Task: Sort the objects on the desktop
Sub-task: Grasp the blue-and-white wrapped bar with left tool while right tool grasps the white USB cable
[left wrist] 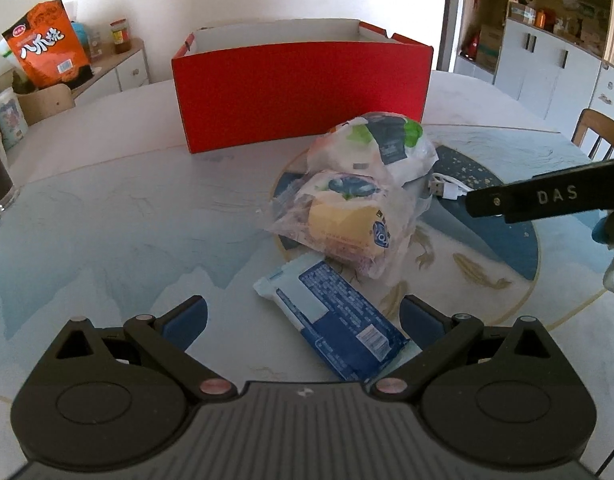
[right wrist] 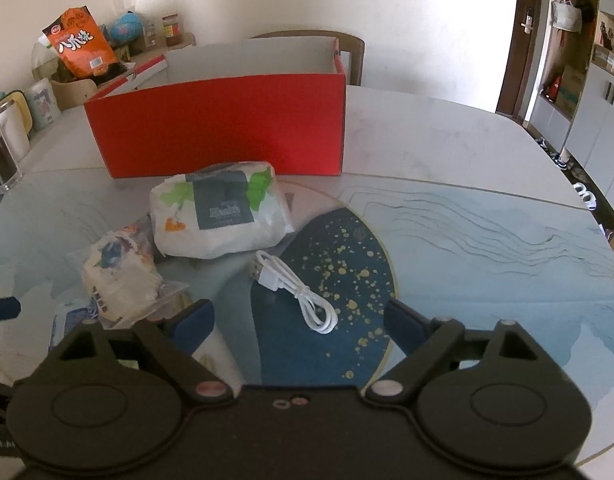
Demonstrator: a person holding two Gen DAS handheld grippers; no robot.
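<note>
Left wrist view: the left gripper (left wrist: 303,316) has its fingers spread wide, nothing pinched, with one blue wrapped packet (left wrist: 339,320) lying flat between them, long axis running diagonally from upper left to lower right. Just beyond sit one clear bread bag (left wrist: 339,220) and one white tissue pack (left wrist: 383,148), in front of the single red box (left wrist: 303,96).

Right wrist view: the right gripper (right wrist: 299,320) is spread too, empty. One white USB cable (right wrist: 295,292) lies coiled on the table (right wrist: 487,248), plug end pointing up-left toward the tissue pack.

Home dining room: table (right wrist: 447,152), chair (right wrist: 353,54), cupboards (left wrist: 547,68).
</note>
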